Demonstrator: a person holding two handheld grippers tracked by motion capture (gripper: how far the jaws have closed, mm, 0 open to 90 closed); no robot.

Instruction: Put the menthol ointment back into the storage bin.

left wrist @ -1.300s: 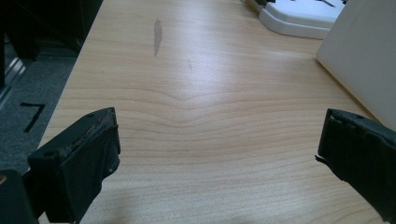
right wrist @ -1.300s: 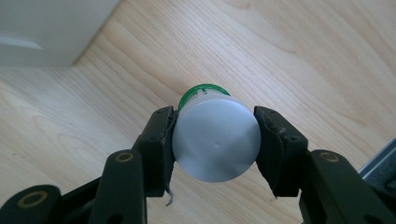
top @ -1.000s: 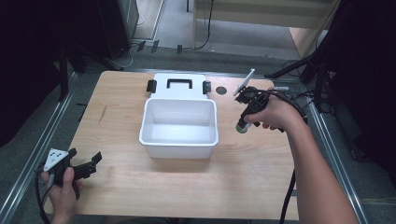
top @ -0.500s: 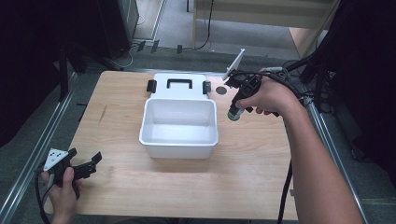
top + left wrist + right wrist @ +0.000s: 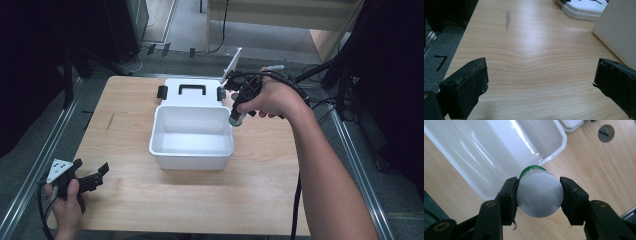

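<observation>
While the right hand-held gripper [image 5: 539, 195] hangs over the near right corner of the white tub [image 5: 192, 136], its two black jaws are pinched on a grey bottle [image 5: 539, 196] with a green end, one jaw on each side of the round body. In the right gripper view the bottle points away from the camera, its flat grey bottom facing the lens and its green end just above the tub's rim. In the high view the right hand [image 5: 272, 97] grips the tool at the tub's right edge, the bottle [image 5: 235, 118] slanting down toward that corner, with a black cable looping behind the wrist.

The tub sits open near the middle of the wooden surface [image 5: 130, 195], and its inside looks bare and glossy. Its white lid [image 5: 192, 90], with a black handle and black clips at either end, lies flat just behind it, touching or nearly touching the back wall. A round dark hole [image 5: 606, 133] is set into the surface beyond the tub's corner.

At the near left corner of the surface, well apart from the tub, the left hand [image 5: 67, 202] holds the left hand-held gripper [image 5: 540, 80] low over the wood, its jaws spread wide with nothing between them. A grey three-cornered plate [image 5: 57, 170] rides on top of it. In its own view the tub's side wall [image 5: 619, 30] stands off to the right.
</observation>
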